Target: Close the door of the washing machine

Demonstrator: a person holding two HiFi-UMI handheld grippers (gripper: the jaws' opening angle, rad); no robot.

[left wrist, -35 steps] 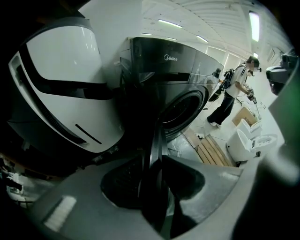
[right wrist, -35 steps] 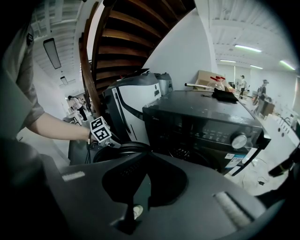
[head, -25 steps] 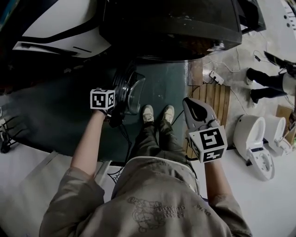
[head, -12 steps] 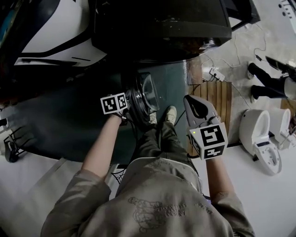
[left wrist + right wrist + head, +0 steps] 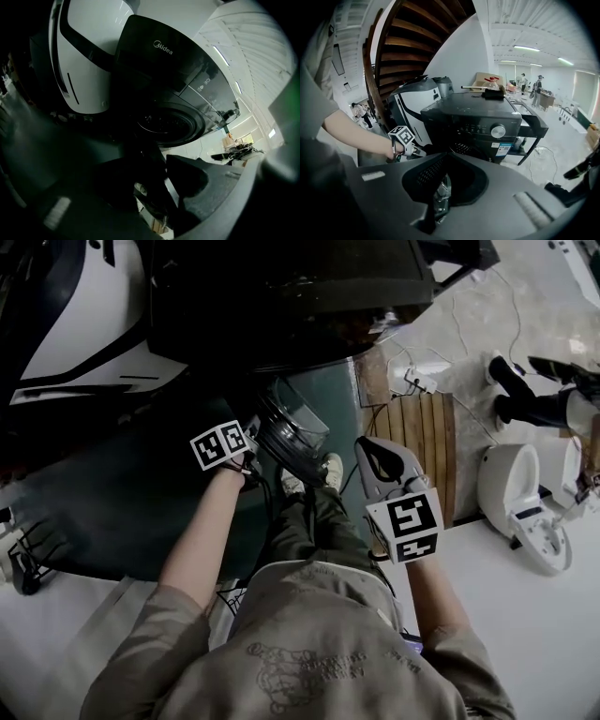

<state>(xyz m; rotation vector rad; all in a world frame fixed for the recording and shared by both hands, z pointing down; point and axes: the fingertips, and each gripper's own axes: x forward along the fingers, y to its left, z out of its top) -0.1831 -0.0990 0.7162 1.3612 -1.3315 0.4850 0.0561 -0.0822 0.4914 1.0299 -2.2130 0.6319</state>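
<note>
The black front-loading washing machine (image 5: 281, 296) fills the top of the head view. Its round glass door (image 5: 292, 432) hangs partly open, swung out from the drum opening (image 5: 171, 123). My left gripper (image 5: 251, 463), under its marker cube, is at the door's left rim. In the left gripper view the jaws (image 5: 161, 168) sit close together with the dark door edge running between them. My right gripper (image 5: 386, 465) hangs apart to the right of the door, shut and holding nothing. In the right gripper view (image 5: 440, 187) it faces the machine's control panel (image 5: 487, 129).
A white and black appliance (image 5: 84, 343) stands left of the washer. A wooden floor panel (image 5: 422, 442), a power strip (image 5: 417, 381) with cables, and white toilets (image 5: 520, 502) lie to the right. The person's shoes (image 5: 314, 474) stand just below the door. Another person's shoes (image 5: 525, 399) show at the far right.
The door has swung from wide open toward the machine's front. My left gripper went right and up with it. My right gripper has barely shifted.
</note>
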